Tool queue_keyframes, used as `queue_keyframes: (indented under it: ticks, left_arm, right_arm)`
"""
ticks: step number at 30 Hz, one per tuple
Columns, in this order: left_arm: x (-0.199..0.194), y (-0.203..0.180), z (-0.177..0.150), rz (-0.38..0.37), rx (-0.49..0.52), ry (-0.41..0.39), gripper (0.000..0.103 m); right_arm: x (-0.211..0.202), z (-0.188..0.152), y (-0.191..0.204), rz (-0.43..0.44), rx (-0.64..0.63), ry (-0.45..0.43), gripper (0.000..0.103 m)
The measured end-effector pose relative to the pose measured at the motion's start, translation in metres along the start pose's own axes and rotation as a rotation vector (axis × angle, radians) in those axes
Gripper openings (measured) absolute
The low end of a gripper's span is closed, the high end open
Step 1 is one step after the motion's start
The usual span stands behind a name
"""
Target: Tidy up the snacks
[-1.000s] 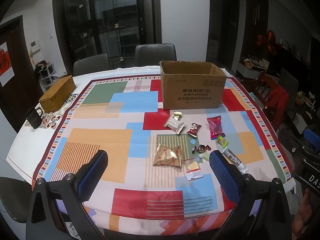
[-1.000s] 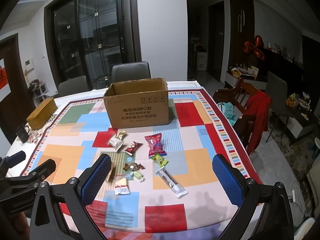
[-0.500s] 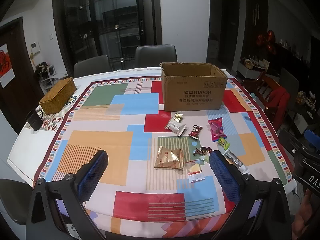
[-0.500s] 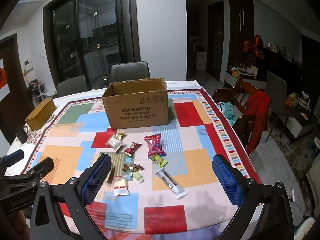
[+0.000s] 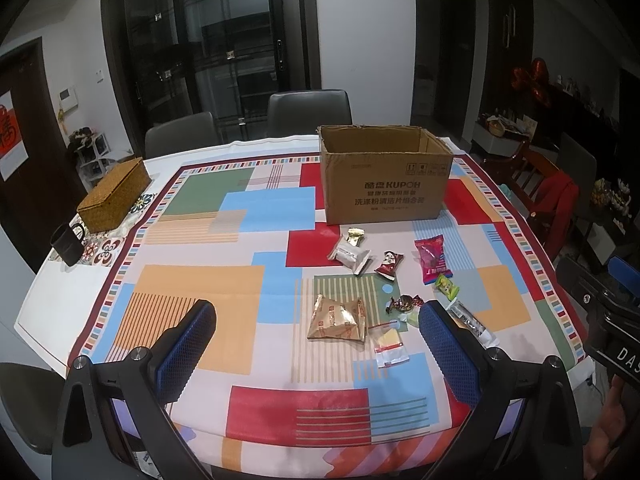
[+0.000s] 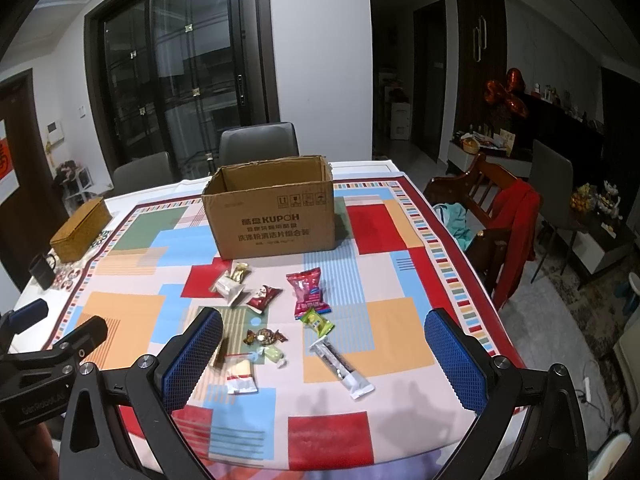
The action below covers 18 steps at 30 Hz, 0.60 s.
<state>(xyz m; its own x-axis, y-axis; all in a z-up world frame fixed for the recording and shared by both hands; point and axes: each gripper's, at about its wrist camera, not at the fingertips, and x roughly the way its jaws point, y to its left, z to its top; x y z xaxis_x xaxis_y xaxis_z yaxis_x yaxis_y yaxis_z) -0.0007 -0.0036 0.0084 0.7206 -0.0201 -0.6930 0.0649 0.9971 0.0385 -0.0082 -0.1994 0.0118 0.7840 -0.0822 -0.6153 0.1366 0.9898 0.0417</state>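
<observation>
Two mesh-padded grippers, left gripper (image 5: 318,340), right gripper (image 6: 324,344), spread, square cardboard box (image 5: 384,184)

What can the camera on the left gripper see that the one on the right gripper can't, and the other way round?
Only the left wrist view shows the whole gold triangular packet; in the right wrist view a finger hides nearly all of it.

Only the right wrist view shows the whole long silver packet, and the teal cloth on the wooden chair.

Both show the open cardboard box, the pink packet, the wicker box and the black mug. The left gripper and right gripper are both open, holding nothing.
</observation>
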Motion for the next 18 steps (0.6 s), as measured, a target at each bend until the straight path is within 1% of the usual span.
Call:
queue_keyframes:
  ticks: [18]
  left_arm:
    - [0.0064, -0.0058, 0.0007, -0.003, 0.015, 0.01, 0.103]
  right_arm:
    - [0.0046, -0.0007, -0.0032, 0.004, 0.01, 0.005, 0.103]
